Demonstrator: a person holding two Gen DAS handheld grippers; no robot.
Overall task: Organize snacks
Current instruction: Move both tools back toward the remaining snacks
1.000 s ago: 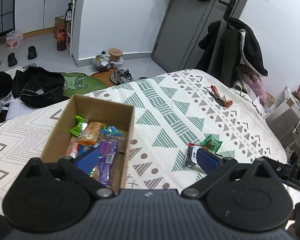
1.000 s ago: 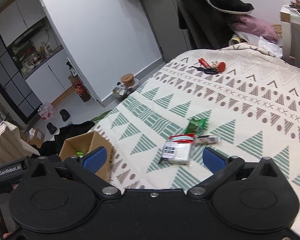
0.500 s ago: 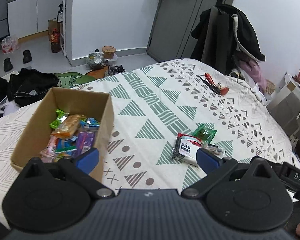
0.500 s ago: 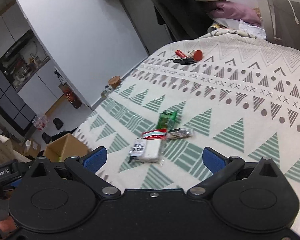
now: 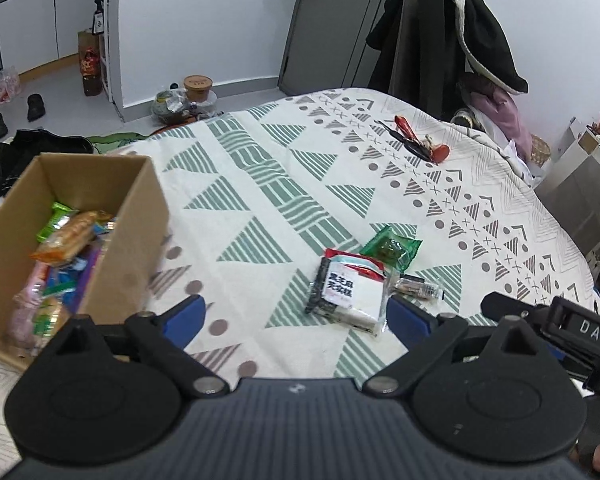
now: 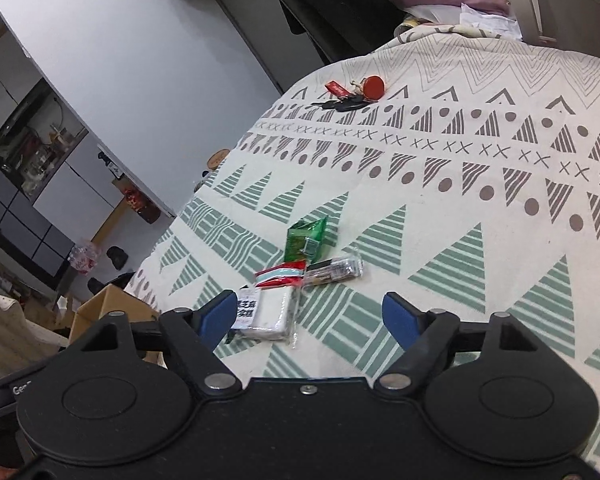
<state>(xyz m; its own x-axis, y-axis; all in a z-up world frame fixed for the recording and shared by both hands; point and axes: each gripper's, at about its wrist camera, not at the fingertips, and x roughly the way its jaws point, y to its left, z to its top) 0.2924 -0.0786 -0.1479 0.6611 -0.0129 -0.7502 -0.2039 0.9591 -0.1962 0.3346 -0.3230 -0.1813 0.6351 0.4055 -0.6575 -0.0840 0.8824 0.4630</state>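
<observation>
A cardboard box (image 5: 136,216) with several snack packets inside sits on the patterned bedspread at the left; its corner shows in the right wrist view (image 6: 108,304). A small pile of snacks lies on the bed: a white packet with black writing (image 5: 352,296) (image 6: 266,314), a red-and-white packet (image 6: 280,274), a green packet (image 5: 392,246) (image 6: 305,238) and a clear-wrapped dark bar (image 5: 416,289) (image 6: 332,270). My left gripper (image 5: 296,316) is open and empty, just short of the pile. My right gripper (image 6: 310,314) is open and empty, with the white packet beside its left fingertip.
A bunch of keys with red tags (image 5: 418,142) (image 6: 352,94) lies further back on the bed. Dark coats hang at the far edge (image 5: 448,40). A shelf and cables stand to the right (image 5: 588,184). Bags and shoes lie on the floor beyond the box (image 5: 36,148).
Both grippers have moved right and closer to the snack pile. The box has slid toward the left edge of the left wrist view. Both stay open and empty.
</observation>
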